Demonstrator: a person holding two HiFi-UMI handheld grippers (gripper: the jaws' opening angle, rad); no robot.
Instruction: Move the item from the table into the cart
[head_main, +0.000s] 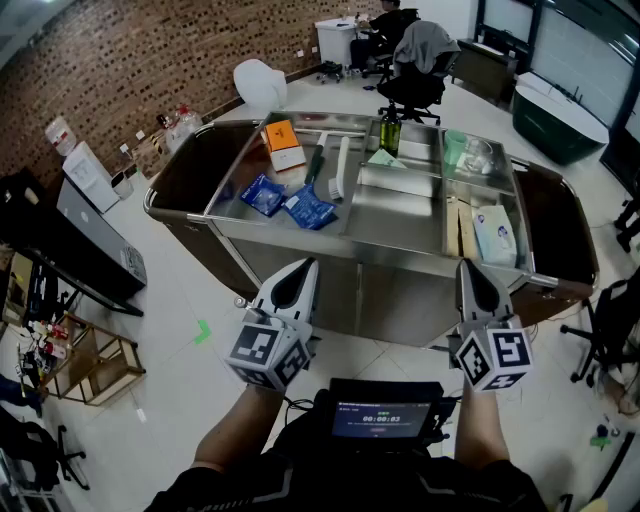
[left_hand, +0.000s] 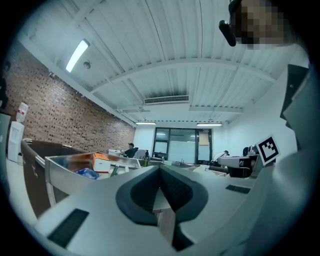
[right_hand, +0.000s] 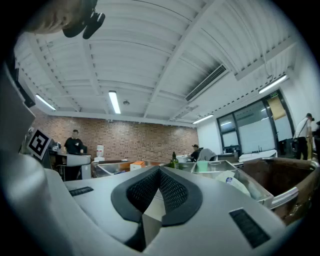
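Note:
A stainless steel cart (head_main: 400, 252) stands in front of me, its top split into trays. In it lie an orange box (head_main: 284, 145), two blue packets (head_main: 263, 194), a white-handled brush (head_main: 340, 168), a dark bottle (head_main: 390, 130) and a tissue pack (head_main: 495, 235). My left gripper (head_main: 303, 268) and right gripper (head_main: 470, 268) are held level just short of the cart's near rim. Both are shut with nothing between the pads. In the left gripper view the gripper (left_hand: 160, 171) points at the orange box (left_hand: 101, 162). In the right gripper view the gripper (right_hand: 160, 172) points towards the bottle (right_hand: 174, 161).
Brown surfaces (head_main: 195, 170) flank the cart on both sides. An office chair with a grey jacket (head_main: 415, 70) stands behind it. A grey cabinet (head_main: 95, 235) and a wooden rack (head_main: 90, 365) are on the left. A screen device (head_main: 382, 412) hangs at my chest.

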